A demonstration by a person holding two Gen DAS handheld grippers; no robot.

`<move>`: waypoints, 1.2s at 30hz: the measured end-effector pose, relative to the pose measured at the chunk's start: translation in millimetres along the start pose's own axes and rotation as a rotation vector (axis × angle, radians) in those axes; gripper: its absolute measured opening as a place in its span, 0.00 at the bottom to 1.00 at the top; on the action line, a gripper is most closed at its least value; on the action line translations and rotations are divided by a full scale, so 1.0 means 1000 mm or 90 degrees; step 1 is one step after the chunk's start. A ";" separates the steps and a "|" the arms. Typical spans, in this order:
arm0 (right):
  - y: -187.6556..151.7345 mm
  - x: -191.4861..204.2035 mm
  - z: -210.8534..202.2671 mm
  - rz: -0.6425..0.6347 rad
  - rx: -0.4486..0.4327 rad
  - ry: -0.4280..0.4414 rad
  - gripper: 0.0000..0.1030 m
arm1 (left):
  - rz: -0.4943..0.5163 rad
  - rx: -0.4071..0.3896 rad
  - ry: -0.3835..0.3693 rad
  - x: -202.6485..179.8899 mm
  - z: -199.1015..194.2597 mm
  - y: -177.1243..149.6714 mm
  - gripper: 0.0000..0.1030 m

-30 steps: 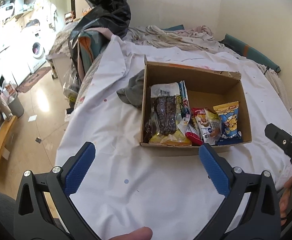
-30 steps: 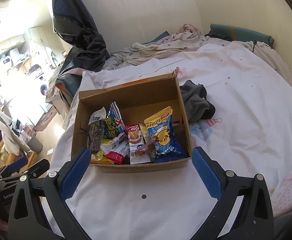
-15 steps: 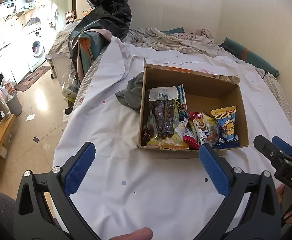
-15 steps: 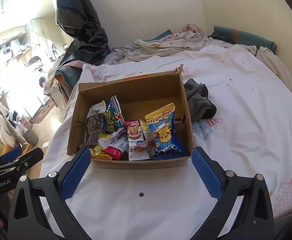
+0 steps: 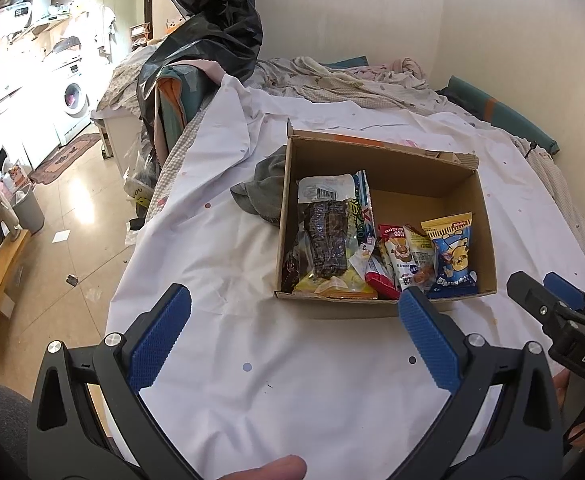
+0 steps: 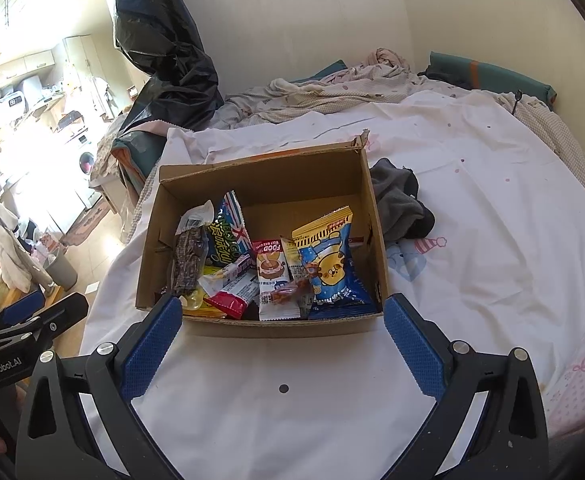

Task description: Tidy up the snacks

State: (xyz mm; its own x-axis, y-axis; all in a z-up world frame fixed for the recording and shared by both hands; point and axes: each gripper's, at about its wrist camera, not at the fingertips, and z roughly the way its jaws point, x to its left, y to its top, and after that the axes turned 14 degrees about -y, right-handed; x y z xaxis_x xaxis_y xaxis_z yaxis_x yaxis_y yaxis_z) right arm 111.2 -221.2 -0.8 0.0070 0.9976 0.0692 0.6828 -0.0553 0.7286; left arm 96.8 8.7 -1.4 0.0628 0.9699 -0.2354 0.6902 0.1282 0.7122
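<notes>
Both grippers wide, snack box ahead

Snack packets in cardboard box

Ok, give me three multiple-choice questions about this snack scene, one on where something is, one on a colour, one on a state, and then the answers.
1. Where does the crumpled grey cloth lie?
A. inside the box
B. on the white sheet against the outside of the brown cardboard box
C. on the floor

2. What colour is most of the snack packet with the cartoon bear?
A. blue with a yellow top
B. green
C. plain white

3. How do the two black grippers with blue pads stand?
A. both shut on packets
B. one open, one shut
C. both open and holding nothing

Answers: 1 B, the cloth touches the box's side wall on the white sheet. 2 A, blue body under a yellow band. 3 C, the left gripper and the right gripper each show wide-spread pads with only the sheet between.
</notes>
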 end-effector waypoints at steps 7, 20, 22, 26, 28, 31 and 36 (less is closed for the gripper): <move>0.000 0.000 0.000 -0.001 0.000 0.001 1.00 | -0.001 0.000 -0.003 0.001 -0.001 0.000 1.00; -0.001 0.000 -0.001 0.000 0.000 -0.001 1.00 | -0.005 0.000 -0.004 0.000 -0.001 0.000 1.00; 0.000 0.001 -0.001 -0.001 0.000 -0.002 1.00 | -0.005 0.000 -0.004 0.000 -0.001 0.000 1.00; 0.000 0.001 0.000 -0.001 -0.001 -0.001 1.00 | -0.005 0.001 -0.005 0.000 -0.001 0.000 1.00; 0.000 0.001 0.000 -0.002 -0.001 -0.002 1.00 | -0.005 0.002 -0.005 0.000 -0.001 -0.001 1.00; 0.000 0.001 0.000 -0.002 0.000 -0.001 1.00 | -0.005 0.001 -0.005 0.000 -0.002 -0.001 0.99; 0.000 0.001 -0.001 -0.001 0.000 -0.001 1.00 | -0.004 0.001 -0.005 -0.001 -0.001 -0.001 1.00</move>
State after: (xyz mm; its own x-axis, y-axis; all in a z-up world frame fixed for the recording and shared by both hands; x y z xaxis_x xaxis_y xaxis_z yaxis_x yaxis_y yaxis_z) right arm 110.7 -220.3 -0.5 0.0066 0.9978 0.0665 0.6827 -0.0531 0.7288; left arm 95.4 8.2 -1.1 0.0644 0.9673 -0.2454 0.6921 0.1339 0.7092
